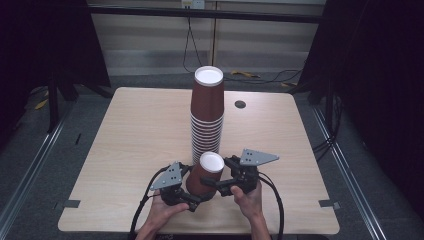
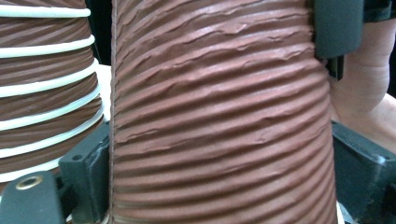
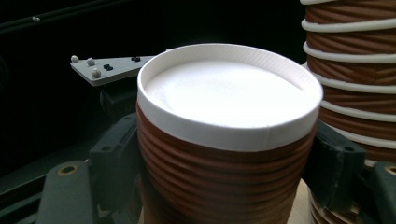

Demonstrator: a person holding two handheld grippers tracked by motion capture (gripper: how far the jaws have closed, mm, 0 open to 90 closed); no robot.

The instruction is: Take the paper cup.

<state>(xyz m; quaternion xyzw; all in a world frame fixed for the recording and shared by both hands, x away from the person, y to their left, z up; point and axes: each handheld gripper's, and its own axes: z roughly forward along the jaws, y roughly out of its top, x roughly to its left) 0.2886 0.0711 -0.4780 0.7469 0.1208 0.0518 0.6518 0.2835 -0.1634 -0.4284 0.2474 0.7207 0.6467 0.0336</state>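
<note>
High view: the pale wooden counter [image 1: 130, 150] carries a tall stack of brown ribbed cups [image 1: 206, 112], set upside down, white bases up. Just in front of that stack, on the person's side, a single brown cup [image 1: 205, 174] (also inverted) leans slightly, off the counter. The left claw [image 1: 192, 197] clasps its lower wall from the left of the stack's foot; the right claw [image 1: 212, 184] grips its upper wall, jaws pressed on either side.

A brown ribbed paper cup [image 1: 205, 174] stands upside down, white base up, slightly tilted. It sits just before the tall stack of like cups [image 1: 207, 112].
</note>
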